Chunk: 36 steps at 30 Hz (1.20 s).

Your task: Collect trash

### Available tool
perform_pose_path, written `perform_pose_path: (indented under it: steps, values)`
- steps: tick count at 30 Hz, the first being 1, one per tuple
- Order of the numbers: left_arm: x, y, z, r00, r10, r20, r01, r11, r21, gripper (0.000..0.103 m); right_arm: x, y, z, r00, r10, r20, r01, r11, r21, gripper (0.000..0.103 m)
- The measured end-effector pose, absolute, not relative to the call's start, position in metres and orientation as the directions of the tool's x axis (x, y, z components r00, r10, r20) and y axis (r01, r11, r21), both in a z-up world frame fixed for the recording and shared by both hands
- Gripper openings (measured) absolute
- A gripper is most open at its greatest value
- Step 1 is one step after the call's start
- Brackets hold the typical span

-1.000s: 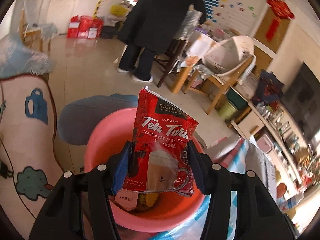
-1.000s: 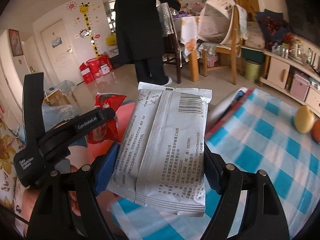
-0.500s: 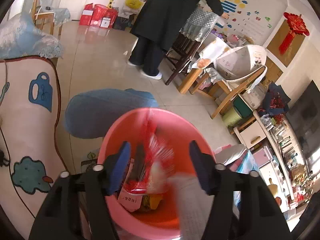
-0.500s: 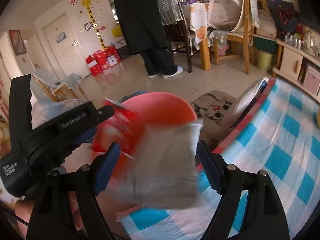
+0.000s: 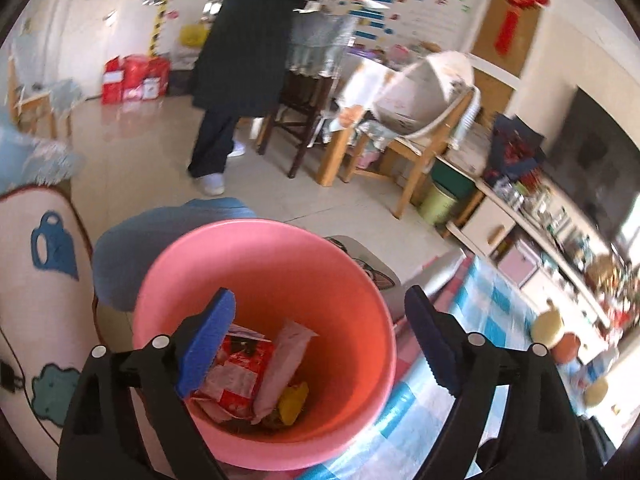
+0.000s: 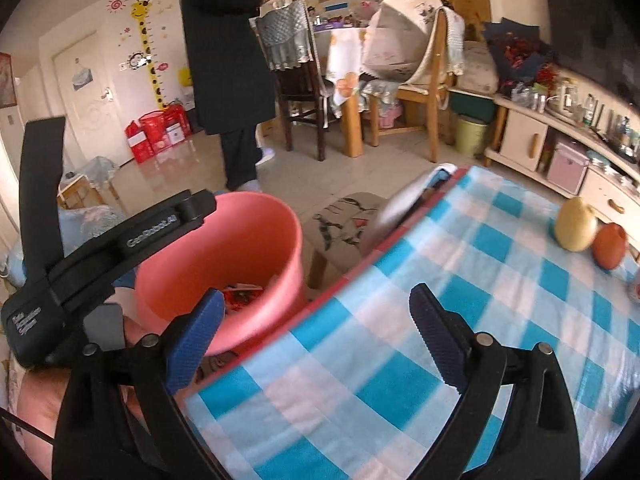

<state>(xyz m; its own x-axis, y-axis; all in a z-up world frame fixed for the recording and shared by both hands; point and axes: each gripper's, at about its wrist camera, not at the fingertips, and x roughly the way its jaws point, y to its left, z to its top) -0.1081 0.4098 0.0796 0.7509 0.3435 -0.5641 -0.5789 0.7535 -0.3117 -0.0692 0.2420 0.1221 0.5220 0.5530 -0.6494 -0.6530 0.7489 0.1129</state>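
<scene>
Living-room clutter behind us, with a person in a dark coat (image 5: 244, 36) standing by the dining chairs. Going left to right: our left claw (image 5: 320, 340) hangs right over the pink bucket (image 5: 360, 280), jaws just spread apart and nothing between them. Down inside we can see the red Teh Tarik milk tea packet (image 5: 236, 368) with the pale silver packet (image 5: 282, 360) leaning beside it, plus something yellow at the bottom. Next over, our right claw (image 6: 316, 344) has also just been widening and is released, empty, sitting over the edge of the blue checked table (image 6: 460, 300). Far right there's a yellow pear (image 6: 575, 224) touching an orange fruit (image 6: 610, 246).
</scene>
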Motion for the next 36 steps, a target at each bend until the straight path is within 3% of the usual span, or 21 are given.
perform_pose_path:
  steps: [14, 26, 36]
  values:
    - [-0.104, 0.363, 0.088, 0.837, 0.257, -0.482, -0.434, 0.849, -0.3, 0.087, -0.098, 0.178, 0.116, 0.592, 0.493, -0.638, -0.612, 0.79, 0.042, 0.094]
    - [-0.099, 0.31, 0.086, 0.847, 0.114, -0.52, -0.285, 0.922, -0.262, 0.087, -0.12, 0.134, 0.104, 0.616, 0.436, -0.656, -0.58, 0.815, -0.004, 0.095]
    - [-0.097, 0.256, 0.088, 0.833, 0.07, -0.548, -0.183, 0.971, -0.155, 0.087, -0.132, 0.084, 0.116, 0.689, 0.404, -0.602, -0.521, 0.853, -0.023, 0.098]
